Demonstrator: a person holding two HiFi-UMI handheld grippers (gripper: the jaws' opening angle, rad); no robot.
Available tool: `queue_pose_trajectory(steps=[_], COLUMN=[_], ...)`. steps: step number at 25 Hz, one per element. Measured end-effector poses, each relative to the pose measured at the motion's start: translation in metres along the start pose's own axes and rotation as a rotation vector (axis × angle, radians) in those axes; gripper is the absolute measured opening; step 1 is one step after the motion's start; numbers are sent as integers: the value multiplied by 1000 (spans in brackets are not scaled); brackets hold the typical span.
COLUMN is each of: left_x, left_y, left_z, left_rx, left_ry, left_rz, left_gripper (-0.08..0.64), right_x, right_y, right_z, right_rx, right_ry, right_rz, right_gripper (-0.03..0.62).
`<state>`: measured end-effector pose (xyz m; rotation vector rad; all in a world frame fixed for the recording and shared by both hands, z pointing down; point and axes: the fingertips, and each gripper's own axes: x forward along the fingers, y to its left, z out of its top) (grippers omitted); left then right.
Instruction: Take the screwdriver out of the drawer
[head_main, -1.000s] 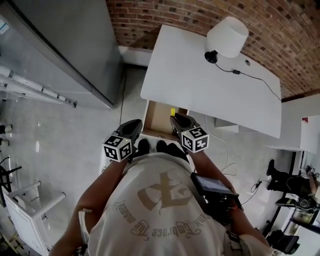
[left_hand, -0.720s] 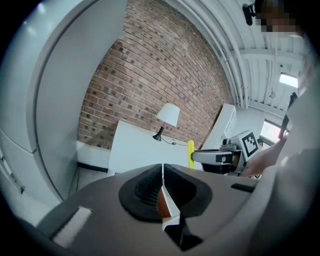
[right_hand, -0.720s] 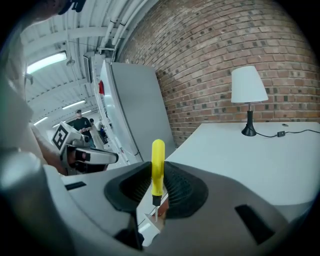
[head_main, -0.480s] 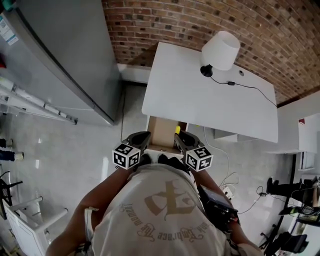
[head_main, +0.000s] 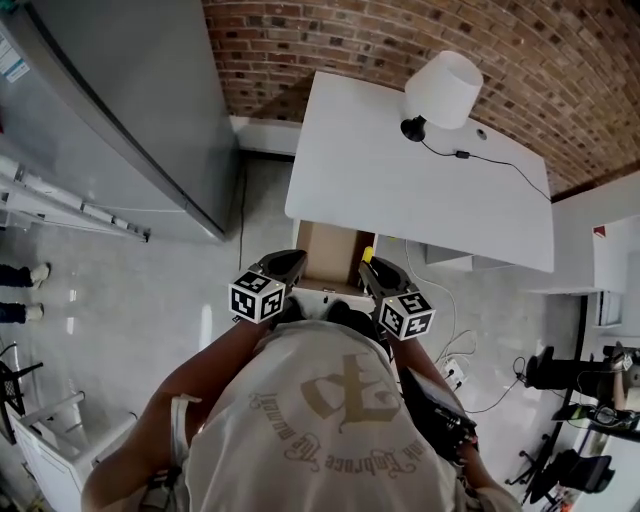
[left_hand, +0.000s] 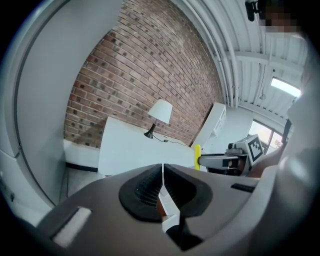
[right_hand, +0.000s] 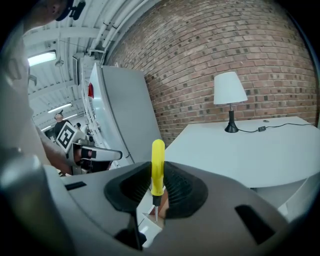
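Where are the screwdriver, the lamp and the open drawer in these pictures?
screwdriver (right_hand: 157, 165): right gripper view, on its yellow handle.
lamp (right_hand: 229, 88): right gripper view, on the white shade.
drawer (head_main: 326, 250): head view, on its bare brown bottom.

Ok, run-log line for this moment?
right gripper: shut on screwdriver, yellow handle up | left gripper: shut, empty | drawer: open, below the grippers

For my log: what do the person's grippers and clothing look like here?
Both the left gripper and right gripper are grey, rounded shells with black ribbed pads inside. Each carries a white cube printed with black square markers. The person wears a pale short-sleeved T-shirt with a darker print.
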<state>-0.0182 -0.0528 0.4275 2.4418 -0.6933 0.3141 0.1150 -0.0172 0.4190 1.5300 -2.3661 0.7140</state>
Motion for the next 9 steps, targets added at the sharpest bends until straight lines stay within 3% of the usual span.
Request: queue_pose_trajectory(steps=[9], left_x=[15], left_y=[-10], left_z=[-12], left_rx=[7], left_ry=[53], left_rz=[-53], left_gripper=[14], right_x=[-13], right_y=[-15], right_z=[8], right_rx=[26], right_ry=[-24], right_rz=[-36], right_gripper=[67])
